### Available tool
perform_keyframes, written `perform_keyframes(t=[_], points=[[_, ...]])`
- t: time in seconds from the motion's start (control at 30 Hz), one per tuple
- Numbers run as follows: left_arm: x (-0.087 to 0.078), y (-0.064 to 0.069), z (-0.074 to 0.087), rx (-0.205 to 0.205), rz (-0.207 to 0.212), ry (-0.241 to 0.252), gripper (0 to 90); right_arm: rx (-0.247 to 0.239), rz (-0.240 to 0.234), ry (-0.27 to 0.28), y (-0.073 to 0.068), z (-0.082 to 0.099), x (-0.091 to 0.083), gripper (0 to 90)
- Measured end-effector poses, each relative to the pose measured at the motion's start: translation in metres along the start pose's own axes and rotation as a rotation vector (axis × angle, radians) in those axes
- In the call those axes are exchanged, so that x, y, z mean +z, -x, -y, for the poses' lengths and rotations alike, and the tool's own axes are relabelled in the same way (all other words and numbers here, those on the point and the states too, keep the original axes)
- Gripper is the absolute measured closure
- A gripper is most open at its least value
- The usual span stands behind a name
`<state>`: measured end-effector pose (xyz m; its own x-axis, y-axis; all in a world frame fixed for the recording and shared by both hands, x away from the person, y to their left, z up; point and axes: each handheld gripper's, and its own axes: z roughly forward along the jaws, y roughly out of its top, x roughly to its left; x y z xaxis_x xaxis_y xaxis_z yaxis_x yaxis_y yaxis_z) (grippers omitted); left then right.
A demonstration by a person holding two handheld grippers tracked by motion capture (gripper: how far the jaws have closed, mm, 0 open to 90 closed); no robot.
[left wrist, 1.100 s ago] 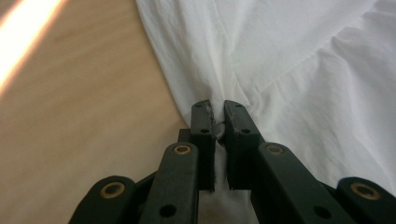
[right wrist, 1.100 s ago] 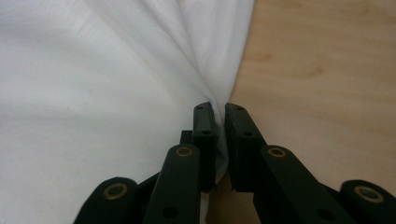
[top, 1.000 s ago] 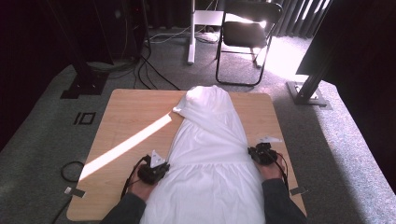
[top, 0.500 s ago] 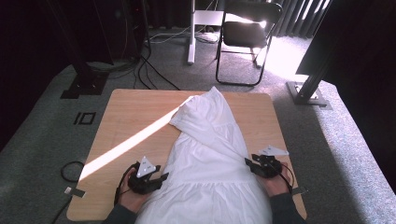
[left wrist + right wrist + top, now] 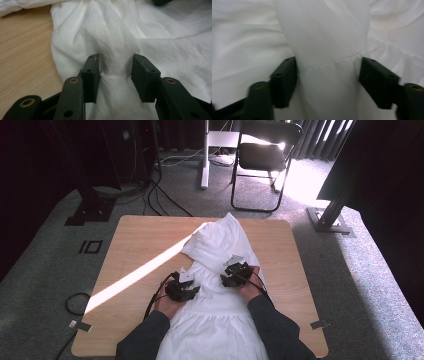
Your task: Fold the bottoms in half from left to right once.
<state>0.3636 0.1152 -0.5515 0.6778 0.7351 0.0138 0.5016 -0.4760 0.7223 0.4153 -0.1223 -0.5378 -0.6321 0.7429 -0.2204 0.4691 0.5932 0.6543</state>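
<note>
A square light-wooden bench (image 5: 135, 245) is standing on grey carpet (image 5: 370, 265), a sunlit stripe crossing it. Beyond it, a black folding chair (image 5: 260, 157) is sitting beside a white metal post (image 5: 205, 155), black cables (image 5: 160, 195) trailing nearby.

White garment (image 5: 220, 320) crumpled lengthwise on wooden table (image 5: 135, 240), far end folded back toward middle, near end hanging over table's near edge.

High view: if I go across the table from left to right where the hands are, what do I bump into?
Bare wooden table → stripe of sunlight → left gripper → white garment between the hands → right gripper → bare table again.
</note>
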Motion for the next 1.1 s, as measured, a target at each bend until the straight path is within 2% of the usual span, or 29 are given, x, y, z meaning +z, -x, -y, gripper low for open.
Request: perform_keyframes(t=[0.03, 0.07, 0.1, 0.13, 0.17, 0.2, 0.3, 0.33, 0.4, 0.5, 0.6, 0.67, 0.83, 0.87, 0.9, 0.93, 1.0, 1.03, 1.07, 1.1], points=[[-0.001, 0.0, 0.001, 0.001, -0.001, -0.001, 62.9, -0.019, 0.03, -0.009, 0.005, 0.0, 0.004, 44.8], [-0.001, 0.0, 0.001, 0.001, -0.001, -0.001, 65.1, -0.019, 0.03, -0.009, 0.005, 0.0, 0.004, 44.8], [-0.003, -0.001, 0.003, 0.013, -0.001, -0.003, 66.6, 0.071, 0.055, 0.011, 0.025, 0.0, 0.002, 53.2], [-0.003, -0.001, 0.003, 0.013, -0.001, -0.003, 66.9, 0.071, 0.055, 0.011, 0.025, 0.0, 0.002, 53.2], [-0.003, -0.002, 0.003, 0.01, 0.003, -0.001, 66.9, 0.121, 0.063, 0.025, 0.036, 0.001, 0.0, 54.3], [-0.003, -0.002, 0.003, 0.011, 0.002, -0.001, 67.5, 0.262, 0.109, 0.052, 0.072, 0.006, -0.008, 64.3], [-0.003, -0.001, 0.003, 0.017, 0.004, 0.002, 69.7, 0.342, 0.089, 0.022, 0.102, 0.019, -0.006, 78.4], [-0.003, 0.0, 0.004, 0.022, 0.007, 0.003, 70.9, 0.354, 0.103, -0.001, 0.109, 0.023, -0.003, 80.7], [-0.003, 0.001, 0.004, 0.034, 0.013, 0.004, 76.1, 0.389, 0.06, -0.009, 0.116, 0.033, 0.002, 84.4], [-0.005, 0.005, 0.006, 0.052, 0.007, 0.004, 84.5, 0.373, 0.048, -0.011, 0.111, 0.042, 0.009, 86.5], [-0.008, 0.009, 0.008, 0.059, 0.007, -0.002, 85.4, 0.38, 0.037, 0.001, 0.104, 0.047, 0.004, 86.4], [-0.019, 0.016, 0.019, 0.054, 0.024, 0.001, 85.4, 0.365, 0.033, 0.0, 0.097, 0.05, -0.001, 86.0], [-0.043, 0.031, 0.046, 0.029, 0.058, 0.019, 85.1, 0.341, -0.016, 0.009, 0.07, 0.072, -0.026, 84.1], [-0.043, 0.031, 0.046, 0.029, 0.058, 0.019, 85.1, 0.341, -0.016, 0.009, 0.07, 0.072, -0.026, 84.1], [-0.052, 0.037, 0.056, 0.012, 0.088, 0.021, 85.0, 0.339, -0.035, 0.02, 0.059, 0.082, -0.036, 83.9], [-0.057, 0.041, 0.06, 0.015, 0.108, 0.011, 84.9, 0.336, -0.04, 0.021, 0.055, 0.085, -0.04, 83.9], [-0.064, 0.045, 0.062, 0.024, 0.128, -0.018, 82.3, 0.327, -0.057, 0.014, 0.046, 0.091, -0.049, 83.5], [-0.067, 0.046, 0.062, 0.03, 0.124, -0.028, 76.4, 0.318, -0.067, 0.0, 0.042, 0.092, -0.053, 81.5], [-0.072, 0.047, 0.059, 0.049, 0.086, -0.021, 71.3, 0.313, -0.07, -0.012, 0.04, 0.092, -0.055, 78.4], [-0.076, 0.047, 0.056, 0.057, 0.079, 0.0, 66.3, 0.295, -0.066, -0.019, 0.038, 0.091, -0.058, 72.8]])
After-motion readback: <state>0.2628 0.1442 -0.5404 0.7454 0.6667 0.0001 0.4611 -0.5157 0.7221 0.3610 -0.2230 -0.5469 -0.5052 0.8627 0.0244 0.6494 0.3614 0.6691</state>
